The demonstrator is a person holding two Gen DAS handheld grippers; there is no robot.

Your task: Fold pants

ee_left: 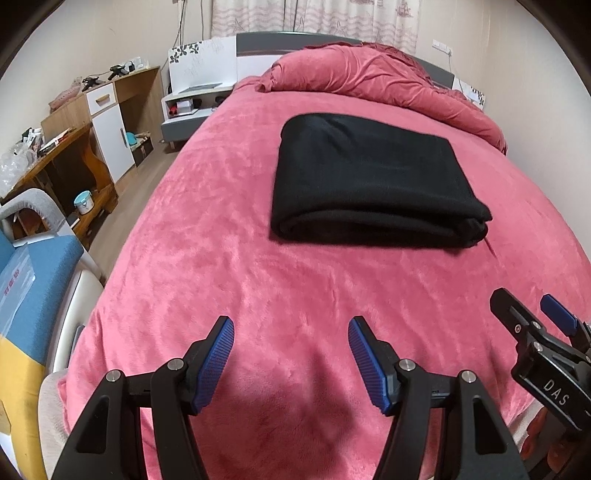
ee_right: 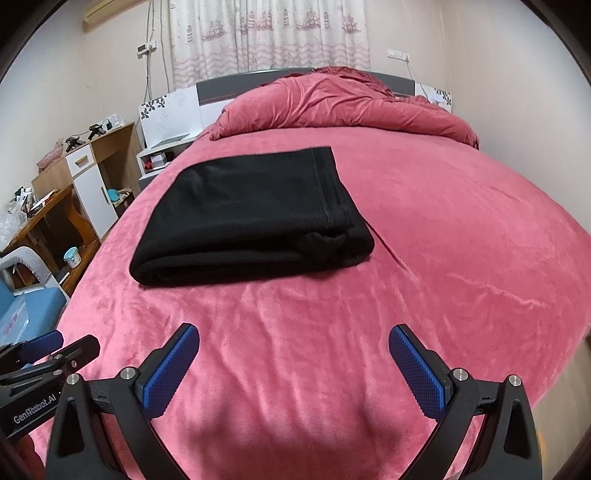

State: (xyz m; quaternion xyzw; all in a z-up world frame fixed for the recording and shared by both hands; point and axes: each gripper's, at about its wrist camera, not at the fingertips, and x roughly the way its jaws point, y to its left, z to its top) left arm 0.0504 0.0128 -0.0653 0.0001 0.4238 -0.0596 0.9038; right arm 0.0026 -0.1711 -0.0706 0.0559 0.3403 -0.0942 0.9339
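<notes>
Ahead, folded black pants (ee_left: 373, 181) lie on the pink blanket (ee_left: 229, 229), both grippers spread and empty.

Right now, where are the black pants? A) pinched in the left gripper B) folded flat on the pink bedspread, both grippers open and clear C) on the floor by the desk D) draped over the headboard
B: the black pants lie folded on the pink bedspread, with the left gripper and right gripper open and empty, short of them.

1. Pants (ee_left: 373, 184): plain black.
2. Bed cover (ee_left: 221, 258): fuzzy pink-red; the bunched quilt (ee_left: 369, 77) at the head edge matches.
3. Curtains (ee_right: 269, 33): white with pink ships, lighthouses, waves.
4. Claw pads (ee_left: 218, 363): ribbed blue on black.
</notes>
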